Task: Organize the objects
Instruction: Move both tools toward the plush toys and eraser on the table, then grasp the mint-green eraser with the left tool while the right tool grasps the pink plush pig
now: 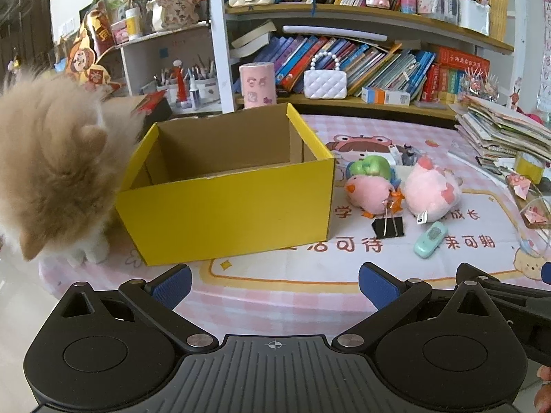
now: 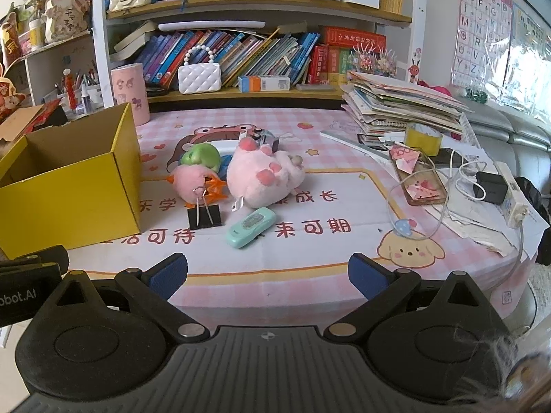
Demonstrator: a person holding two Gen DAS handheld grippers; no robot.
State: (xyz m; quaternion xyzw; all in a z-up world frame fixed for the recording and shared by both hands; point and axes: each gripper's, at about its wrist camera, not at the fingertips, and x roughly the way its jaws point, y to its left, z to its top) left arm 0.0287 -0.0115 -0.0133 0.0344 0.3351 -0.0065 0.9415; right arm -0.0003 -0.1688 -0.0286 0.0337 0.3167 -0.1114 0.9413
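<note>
Both claws hover at the near table edge with jaws spread wide and nothing between them. Ahead of the left gripper stands one open yellow cardboard box; ahead of the right gripper lie two pink plush toys, one black binder clip and one mint-green plastic gadget, all just beside the box. A fluffy tan cat hides the box's left corner.

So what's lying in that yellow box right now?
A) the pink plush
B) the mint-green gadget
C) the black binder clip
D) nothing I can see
D: the box shows only bare cardboard inside, while the plush, clip and gadget all lie on the table beside it.
</note>
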